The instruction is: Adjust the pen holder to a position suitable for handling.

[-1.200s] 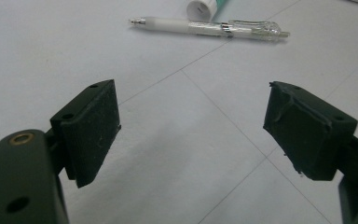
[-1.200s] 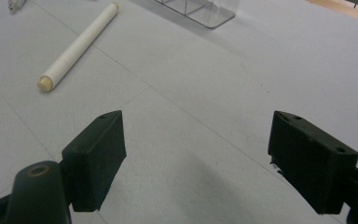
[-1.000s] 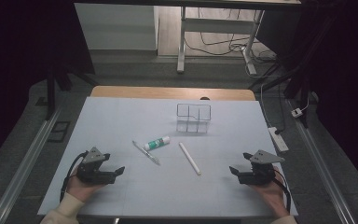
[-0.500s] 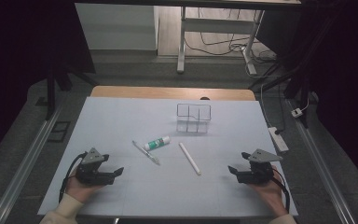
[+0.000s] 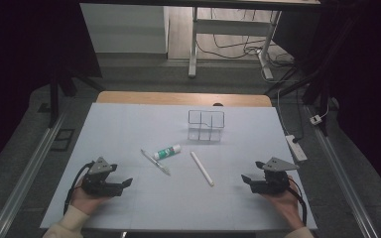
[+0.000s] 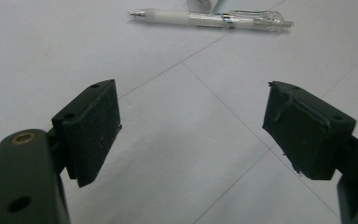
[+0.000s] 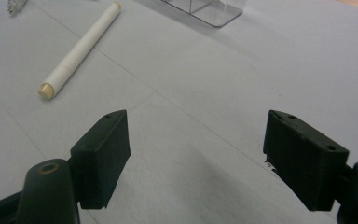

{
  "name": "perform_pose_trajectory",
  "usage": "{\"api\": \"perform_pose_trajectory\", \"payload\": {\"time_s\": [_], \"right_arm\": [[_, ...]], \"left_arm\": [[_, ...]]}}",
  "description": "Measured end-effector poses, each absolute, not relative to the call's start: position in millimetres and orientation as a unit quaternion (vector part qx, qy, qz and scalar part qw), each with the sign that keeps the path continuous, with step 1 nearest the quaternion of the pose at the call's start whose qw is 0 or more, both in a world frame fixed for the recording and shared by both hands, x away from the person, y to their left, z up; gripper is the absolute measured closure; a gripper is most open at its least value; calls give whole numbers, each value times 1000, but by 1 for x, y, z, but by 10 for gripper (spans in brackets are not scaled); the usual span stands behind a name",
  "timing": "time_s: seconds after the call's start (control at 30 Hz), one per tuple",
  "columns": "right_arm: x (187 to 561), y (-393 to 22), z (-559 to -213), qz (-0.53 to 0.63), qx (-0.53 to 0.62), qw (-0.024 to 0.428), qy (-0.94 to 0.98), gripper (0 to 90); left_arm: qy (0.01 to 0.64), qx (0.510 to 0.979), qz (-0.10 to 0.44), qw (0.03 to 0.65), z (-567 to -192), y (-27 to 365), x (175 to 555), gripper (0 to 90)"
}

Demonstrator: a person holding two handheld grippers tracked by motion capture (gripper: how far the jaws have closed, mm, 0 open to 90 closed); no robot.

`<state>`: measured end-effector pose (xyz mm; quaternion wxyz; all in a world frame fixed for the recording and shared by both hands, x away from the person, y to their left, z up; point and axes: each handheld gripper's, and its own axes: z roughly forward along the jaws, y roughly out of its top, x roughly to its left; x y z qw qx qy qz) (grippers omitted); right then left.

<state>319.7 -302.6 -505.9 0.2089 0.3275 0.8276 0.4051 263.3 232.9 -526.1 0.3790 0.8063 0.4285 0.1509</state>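
Left gripper (image 5: 124, 184): held in the person's left hand (image 5: 87, 198) at the near left of the surface (image 5: 129, 129), jaws spread wide apart with nothing between them. In the left gripper view the gripper (image 6: 191, 130) points at the pen, which lies well ahead of it.

Pen (image 5: 155, 162): clear barrel with a white grip, lying flat left of centre, apart from both grippers. No print on it can be read in the left gripper view (image 6: 209, 18).

Glue stick (image 5: 167, 152): white tube with a green label, lying on its side just beyond the pen, close to its far end. The label's writing is too small to read.

White marker (image 5: 202, 168): plain white tube lying diagonally at centre, cream-coloured at both ends; no marking shows on it in the right gripper view (image 7: 80, 50).

Clear organiser (image 5: 206, 126): compartmented, upright, far of centre, with nothing visible inside.

Right gripper (image 5: 245, 179): held in the right hand (image 5: 283, 203) at the near right, jaws wide apart, holding nothing. In the right gripper view the gripper (image 7: 196, 154) has the white marker ahead to its left.

Surface: pale blue-grey sheet with faint ruled lines, laid over a wooden top whose far edge (image 5: 178, 97) shows.

Room: dim; grey floor, white desk legs (image 5: 193, 44) with loose cables beyond, a power strip (image 5: 296, 148) off the right edge.
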Motion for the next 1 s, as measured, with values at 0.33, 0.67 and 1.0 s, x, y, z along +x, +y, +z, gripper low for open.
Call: {"api": "perform_pose_trajectory", "payload": {"time_s": [0.33,0.67,1.0], "right_arm": [[336,-284,-506,399,345,209,823,264],[358,-269,-504,417,358,202,810,336],[376,-255,-499,418,366,210,805,387]], "left_arm": [[432,804,150,381,-526,235,264,190],[430,806,147,380,-528,237,265,191],[429,807,147,378,-529,237,265,191]]}}
